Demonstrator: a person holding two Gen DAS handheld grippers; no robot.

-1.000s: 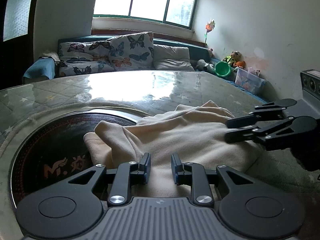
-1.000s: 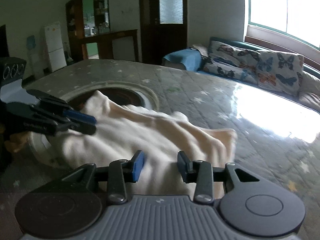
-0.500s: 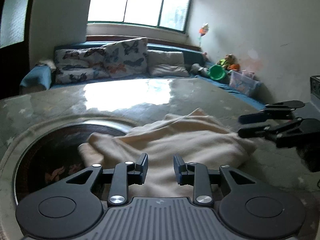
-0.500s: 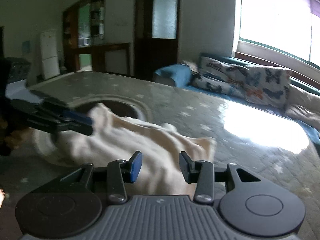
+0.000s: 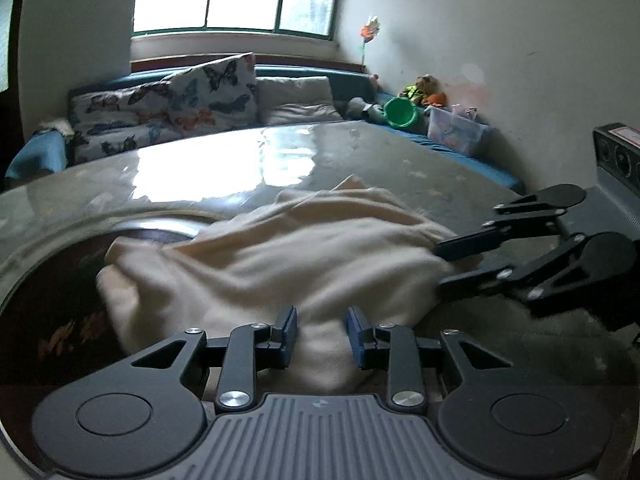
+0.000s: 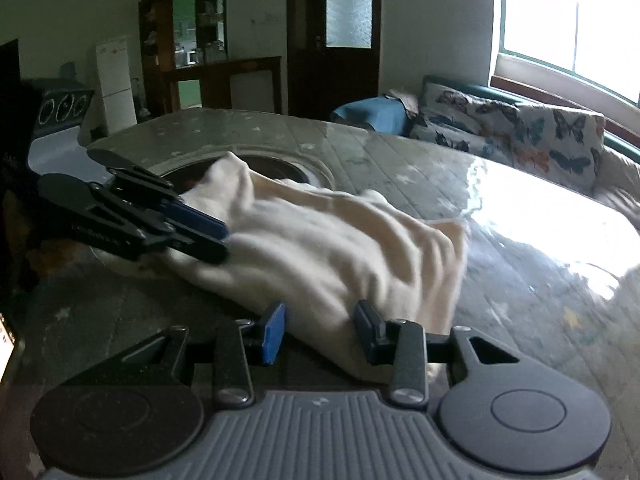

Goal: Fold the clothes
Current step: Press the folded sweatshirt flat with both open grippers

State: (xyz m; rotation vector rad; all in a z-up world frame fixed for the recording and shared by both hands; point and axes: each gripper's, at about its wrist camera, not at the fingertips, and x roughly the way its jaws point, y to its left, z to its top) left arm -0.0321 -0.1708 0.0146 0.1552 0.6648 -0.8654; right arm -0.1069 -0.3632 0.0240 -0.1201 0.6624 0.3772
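Note:
A cream fleece garment (image 5: 312,256) lies bunched on the grey table; it also shows in the right wrist view (image 6: 332,248). My left gripper (image 5: 322,330) is open, its jaws on either side of the garment's near edge; in the right wrist view it (image 6: 222,244) reaches in from the left, touching the cloth. My right gripper (image 6: 320,330) is open over the garment's near end; in the left wrist view it (image 5: 440,266) comes in from the right, jaws apart at the garment's right end.
The garment partly covers a dark round inset (image 5: 52,304) in the table (image 5: 400,160). A sofa with butterfly cushions (image 5: 180,104) runs under the window. A green bowl (image 5: 398,112) and a plastic box (image 5: 456,132) sit at the back right.
Both grippers have drawn back and then come in low to the garment's edges again. The cloth has shifted and bunched a little. Both stay open.

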